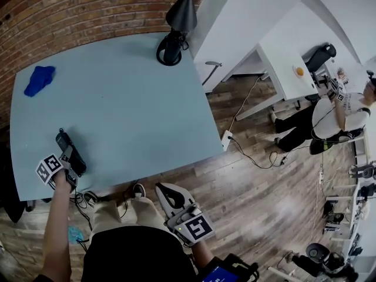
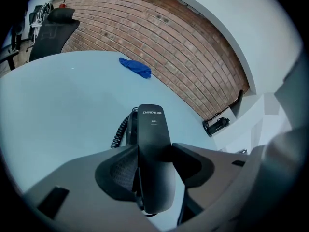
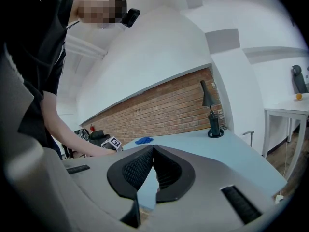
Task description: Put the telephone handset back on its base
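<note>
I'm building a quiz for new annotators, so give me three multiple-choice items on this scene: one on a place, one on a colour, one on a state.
1. Where does the blue cloth lie?
A. Beside the lamp.
B. On the table's far left corner, by the brick wall.
C. On the floor.

2. What colour is the telephone handset?
A. White.
B. Red.
C. Black.

3. How do the right tool's jaws stand?
A. Together, nothing between them.
B. Wide apart.
C. Closed on the cloth.

Key:
1 B, the head view shows the cloth at the far left of the tabletop, next to the bricks.
2 C, the handset between the left tool's jaws is black.
3 A, the right gripper view shows the pads meeting with nothing held.
</note>
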